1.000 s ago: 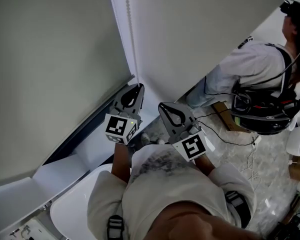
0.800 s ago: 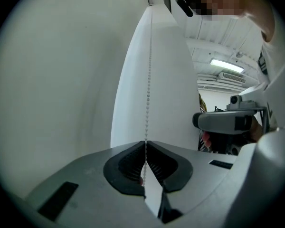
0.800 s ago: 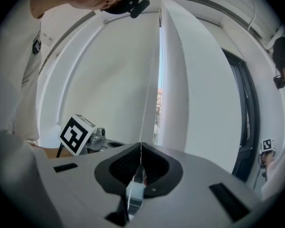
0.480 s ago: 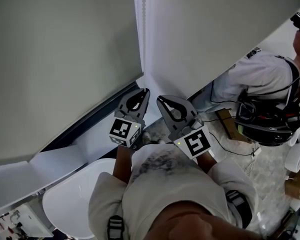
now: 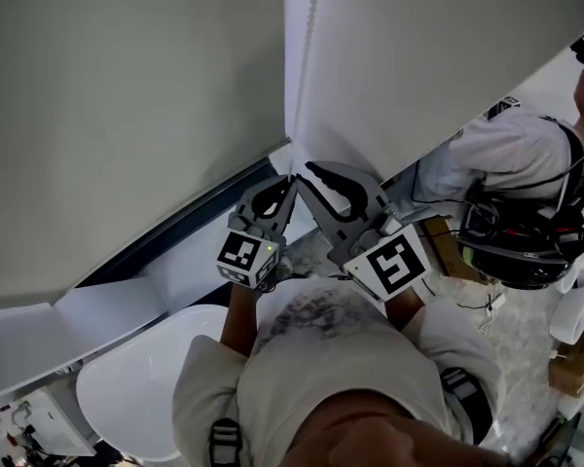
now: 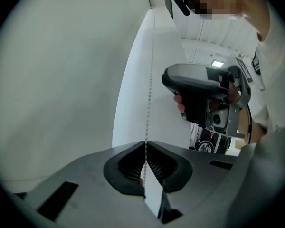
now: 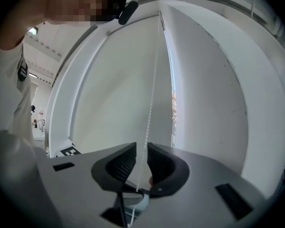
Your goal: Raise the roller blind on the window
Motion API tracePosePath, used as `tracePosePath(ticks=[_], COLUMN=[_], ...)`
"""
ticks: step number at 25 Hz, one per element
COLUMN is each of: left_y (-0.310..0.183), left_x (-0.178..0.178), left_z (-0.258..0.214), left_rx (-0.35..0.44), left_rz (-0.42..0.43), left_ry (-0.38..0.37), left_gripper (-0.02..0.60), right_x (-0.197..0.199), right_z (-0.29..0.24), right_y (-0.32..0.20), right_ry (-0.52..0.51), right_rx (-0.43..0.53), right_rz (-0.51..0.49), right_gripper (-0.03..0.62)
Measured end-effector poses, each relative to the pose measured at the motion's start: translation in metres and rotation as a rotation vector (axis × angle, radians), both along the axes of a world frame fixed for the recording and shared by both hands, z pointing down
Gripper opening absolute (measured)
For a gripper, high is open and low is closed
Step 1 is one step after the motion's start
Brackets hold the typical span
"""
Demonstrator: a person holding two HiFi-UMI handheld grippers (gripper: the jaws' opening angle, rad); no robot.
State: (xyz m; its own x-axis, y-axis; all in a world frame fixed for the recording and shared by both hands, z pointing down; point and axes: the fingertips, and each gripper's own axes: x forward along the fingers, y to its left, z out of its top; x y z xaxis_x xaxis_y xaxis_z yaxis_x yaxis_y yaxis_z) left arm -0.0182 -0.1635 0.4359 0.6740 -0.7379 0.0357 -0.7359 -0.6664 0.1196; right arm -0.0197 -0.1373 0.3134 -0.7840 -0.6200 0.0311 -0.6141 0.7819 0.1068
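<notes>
Head view: left hand-held gripper and right hand-held gripper side by side, tips close together, pointing at the far wall; blind hangs at far left, down over the window; another person at far right.

Left gripper view: jaws closed on the bead chain; chain runs straight up just right of the blind.

Right gripper view: jaws have just been opening; narrow gap between pads; chain passes through the gap, not pinched.
</notes>
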Motion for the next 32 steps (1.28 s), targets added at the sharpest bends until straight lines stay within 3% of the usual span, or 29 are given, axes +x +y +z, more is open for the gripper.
tracePosePath(ticks=[2, 15, 20, 32], left_y=[0.002, 0.017, 0.018, 0.026], left_x=[0.001, 0.006, 0.008, 0.006], left_z=[0.0, -0.001, 0.002, 0.023], left_rx=[-0.002, 0.005, -0.002, -0.026], left_rz=[0.006, 0.036, 0.035, 0.006], left_ry=[0.005, 0.035, 0.025, 0.054], left_gripper=[0.015, 0.015, 0.014, 0.009], right_x=[-0.001, -0.011, -0.013, -0.011], right_z=[-0.01, -0.06, -0.062, -0.051], right_y=[-0.002, -0.012, -0.013, -0.006], right_ry=[-0.01, -0.054, -0.051, -0.103], right_rx=[0.01, 0.095, 0.07, 0.077], right_rz=[-0.004, -0.011, -0.029, -0.002], right_gripper=[0.137, 0.138, 0.064, 0.061])
